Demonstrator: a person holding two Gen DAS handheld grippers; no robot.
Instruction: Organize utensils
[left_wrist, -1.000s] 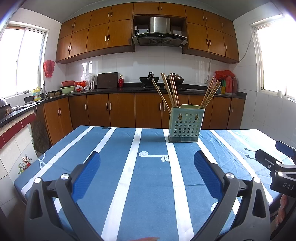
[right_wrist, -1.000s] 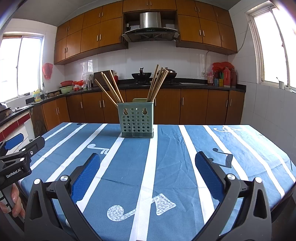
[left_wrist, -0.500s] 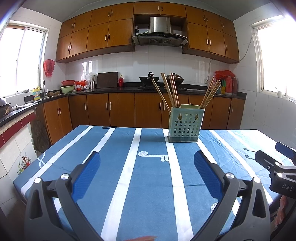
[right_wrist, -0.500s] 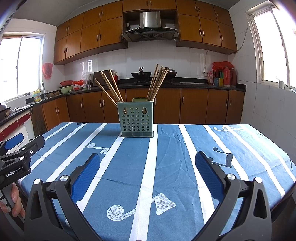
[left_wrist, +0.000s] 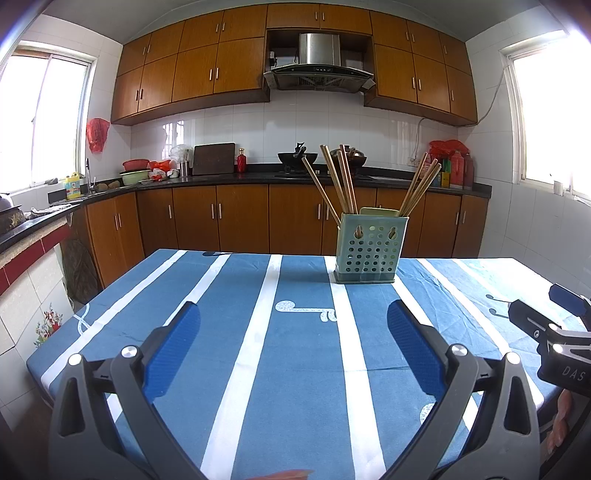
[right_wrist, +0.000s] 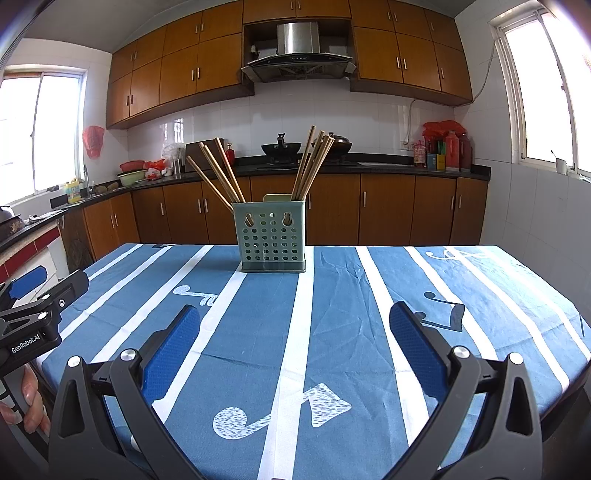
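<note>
Almost nothing has moved over the last second: the left wrist view has drifted only a hair, so the holder sits marginally lower in it, and the right wrist view looks unchanged.

A kitchen table covered with a blue tablecloth (right_wrist: 332, 317) with white stripes fills the foreground. Toward its far end stands a pale green perforated utensil holder (right_wrist: 272, 238), upright on the cloth. Two bunches of wooden chopsticks rise out of it: the left bunch of chopsticks (right_wrist: 218, 173) fans out and leans left, and the right bunch of chopsticks (right_wrist: 312, 164) leans right, packed closer together. Each bunch appears to sit in its own side of the holder, though the divider is not visible.

The left gripper (left_wrist: 293, 334) hovers over the near part of the table, its blue-padded fingers spread wide apart with nothing between them. The right gripper (right_wrist: 295, 334) hovers likewise, fingers wide apart and empty, well short of the holder. Each gripper shows at the edge of the other's view.

No loose utensils lie on the cloth in either view. Judging from this, the sorting looks finished or nearly so, with every visible chopstick already standing in the holder. At most, the fanned left bunch could be straightened.
</note>
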